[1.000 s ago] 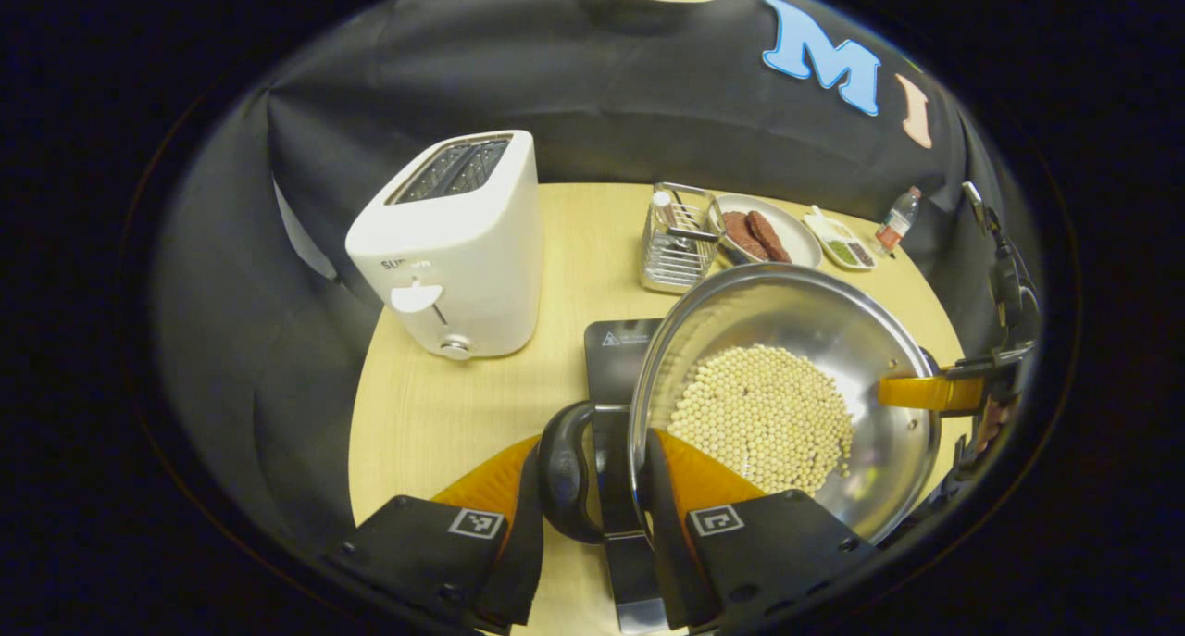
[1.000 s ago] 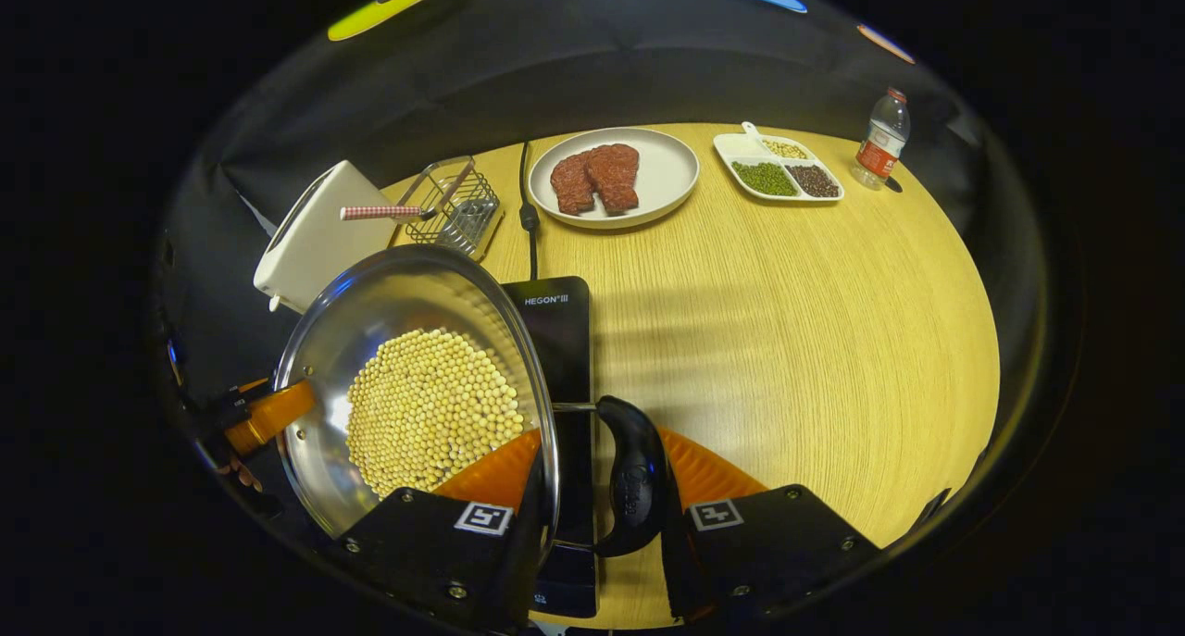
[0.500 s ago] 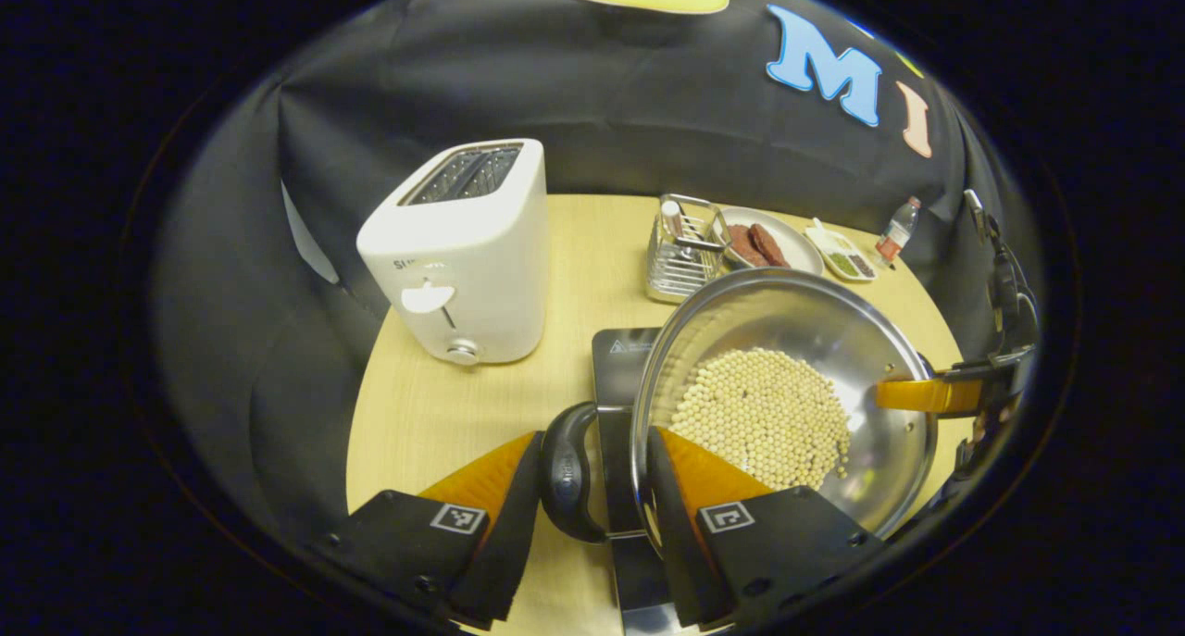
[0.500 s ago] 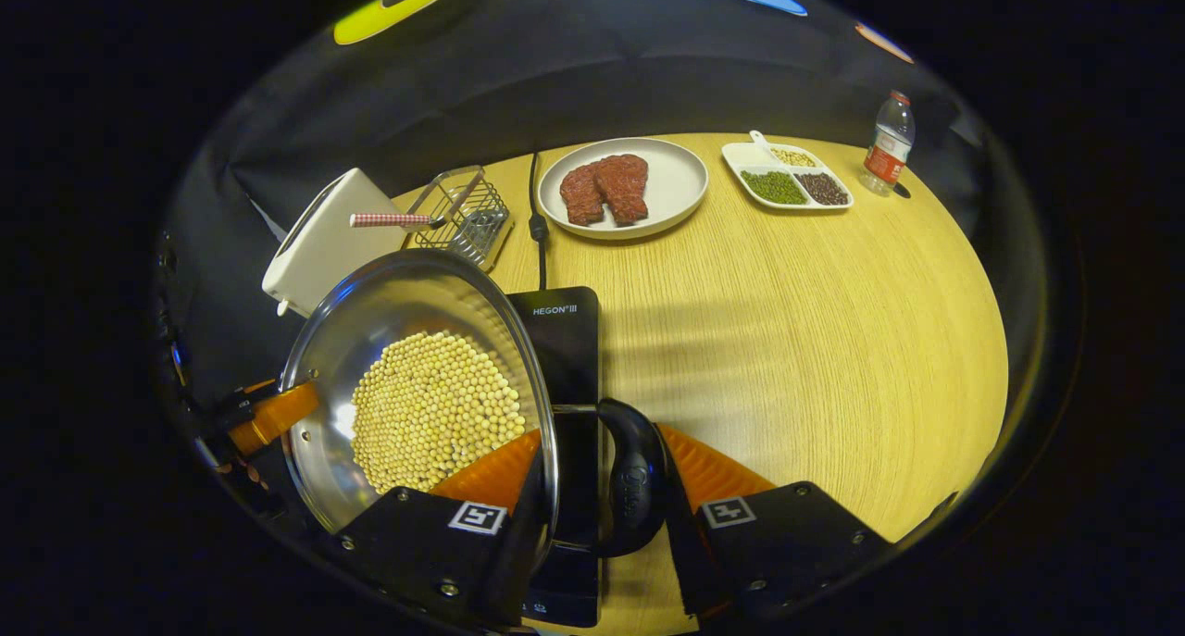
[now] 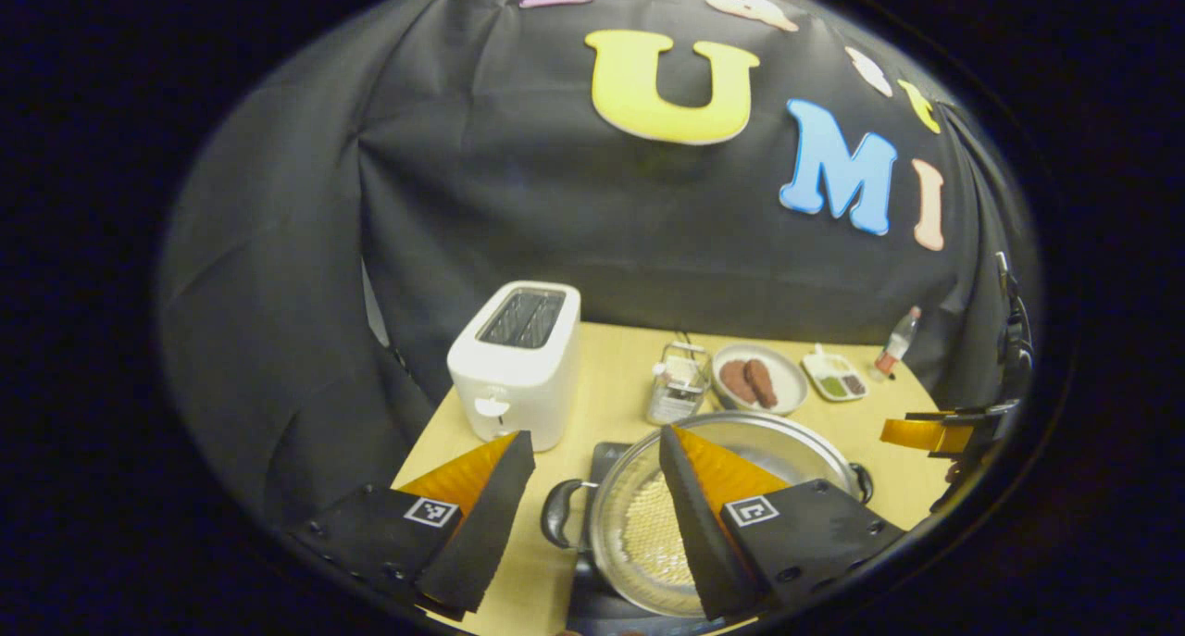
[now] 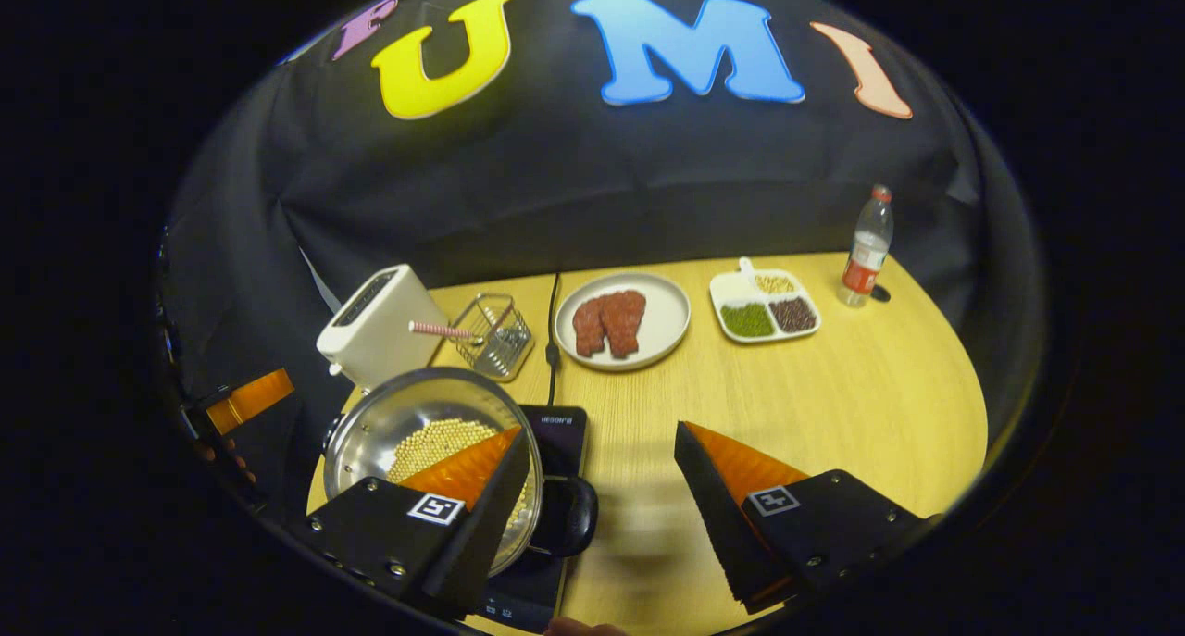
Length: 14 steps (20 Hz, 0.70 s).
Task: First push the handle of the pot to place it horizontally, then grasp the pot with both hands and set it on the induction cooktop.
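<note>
The steel pot point(image 5: 629, 525), with pale beans in it, sits on the black induction cooktop point(image 5: 606, 455) below me. Its two dark loop handles point(image 5: 558, 514) stick out to either side. My left gripper point(image 5: 595, 434) hangs open above the pot, clear of it. In the right gripper view the pot point(image 6: 407, 423) rests on the cooktop point(image 6: 555, 423), with one handle point(image 6: 565, 516) low between the fingers. My right gripper point(image 6: 600, 430) is open too and holds nothing. Each view catches the other gripper at its edge: the right gripper point(image 5: 935, 430) and the left gripper point(image 6: 245, 400).
On the round wooden table point(image 6: 833, 405) stand a white toaster point(image 6: 375, 326), a wire basket point(image 6: 495, 335), a plate with meat point(image 6: 622, 319), a divided dish of beans point(image 6: 764, 305) and a bottle point(image 6: 861, 247). The cooktop's cord point(image 6: 553, 340) runs to the back.
Both grippers have opened, let go of the pot's handles and pulled up and back. The pot has come down level onto the cooktop.
</note>
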Tool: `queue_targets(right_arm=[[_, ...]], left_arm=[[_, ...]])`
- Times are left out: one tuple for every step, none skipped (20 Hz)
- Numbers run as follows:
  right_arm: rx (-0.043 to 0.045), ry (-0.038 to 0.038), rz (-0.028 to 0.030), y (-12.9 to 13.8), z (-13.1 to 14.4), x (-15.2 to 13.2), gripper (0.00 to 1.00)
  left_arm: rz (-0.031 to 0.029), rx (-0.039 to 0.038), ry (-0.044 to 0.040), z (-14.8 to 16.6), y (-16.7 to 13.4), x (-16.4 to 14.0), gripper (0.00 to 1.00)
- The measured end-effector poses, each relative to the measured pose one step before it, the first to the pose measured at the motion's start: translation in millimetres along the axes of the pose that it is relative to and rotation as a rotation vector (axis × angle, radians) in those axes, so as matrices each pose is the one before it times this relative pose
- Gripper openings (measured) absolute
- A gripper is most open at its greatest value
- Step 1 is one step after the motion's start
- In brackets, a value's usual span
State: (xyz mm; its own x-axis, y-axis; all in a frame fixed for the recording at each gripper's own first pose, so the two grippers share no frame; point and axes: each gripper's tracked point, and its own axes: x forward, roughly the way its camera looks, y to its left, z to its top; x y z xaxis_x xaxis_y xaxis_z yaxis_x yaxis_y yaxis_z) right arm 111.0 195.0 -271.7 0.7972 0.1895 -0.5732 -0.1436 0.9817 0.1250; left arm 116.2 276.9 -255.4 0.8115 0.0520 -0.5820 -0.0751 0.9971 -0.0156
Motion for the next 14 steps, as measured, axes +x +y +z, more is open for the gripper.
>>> queue_targets(right_arm=[[-0.01027, -0.05649, 0.00037, -8.96, 17.54, -13.41, 0.95], [-0.01574, -0.05559, -0.00623, -10.91, 18.45, -12.43, 0.95], [-0.01325, -0.04943, -0.00445, -11.13, 16.61, -13.82, 0.95], [-0.00899, -0.04704, 0.00073, -9.21, 16.62, -13.91, 0.95], [-0.00856, -0.04002, -0.00089, -10.42, 15.79, -14.46, 0.95], [-0.00373, -0.04209, 0.00119, -10.44, 17.26, -15.15, 0.95], [-0.00382, -0.03900, -0.00201, -11.10, 16.92, -13.84, 0.95], [0.00023, -0.03598, -0.00079, -12.94, 16.25, -13.58, 0.95], [0.00471, -0.02678, 0.00485, -10.05, 14.62, -13.31, 0.95], [0.00563, -0.02458, 0.00057, -9.73, 7.90, -7.24, 0.95], [0.00116, -0.01403, -0.00525, -13.85, 8.56, -8.85, 0.95], [0.00214, -0.01761, 0.00051, -11.57, 10.39, -7.46, 0.95], [-0.00058, -0.01235, -0.00285, -9.28, 9.87, -11.78, 0.95], [-0.00112, -0.00988, -0.00194, -9.50, 8.24, -10.76, 0.95]], left_arm=[[-0.00371, -0.00918, -0.04366, 14.94, -18.04, -12.01, 0.89], [-0.00681, -0.01102, -0.04696, 14.77, -23.92, -10.94, 0.90], [-0.00342, -0.01080, -0.04418, 14.46, -23.20, -10.34, 0.90], [-0.00569, -0.00665, -0.04094, 13.76, -26.95, -9.45, 0.90], [-0.00095, -0.00480, -0.03929, 13.70, -25.94, -11.78, 0.89], [-0.00703, -0.00490, -0.03557, 13.42, -28.22, -14.17, 0.88], [-0.01039, -0.00145, -0.03360, 13.27, -27.98, -10.98, 0.89], [-0.00277, 0.00096, -0.03198, 11.05, -25.48, -12.23, 0.89], [-0.00749, -0.00386, -0.03290, 12.49, -25.52, -11.81, 0.88], [-0.01446, -0.00795, -0.02819, 11.44, -28.71, -11.19, 0.89], [-0.01847, -0.00273, -0.02282, 9.34, -25.21, -6.80, 0.89], [-0.01156, 0.00046, -0.01834, 8.80, -22.86, -9.36, 0.89], [-0.00956, 0.00157, -0.01117, 8.43, -19.09, -7.73, 0.89], [0.00100, 0.00299, -0.01479, 5.96, -14.82, -3.91, 0.89]])
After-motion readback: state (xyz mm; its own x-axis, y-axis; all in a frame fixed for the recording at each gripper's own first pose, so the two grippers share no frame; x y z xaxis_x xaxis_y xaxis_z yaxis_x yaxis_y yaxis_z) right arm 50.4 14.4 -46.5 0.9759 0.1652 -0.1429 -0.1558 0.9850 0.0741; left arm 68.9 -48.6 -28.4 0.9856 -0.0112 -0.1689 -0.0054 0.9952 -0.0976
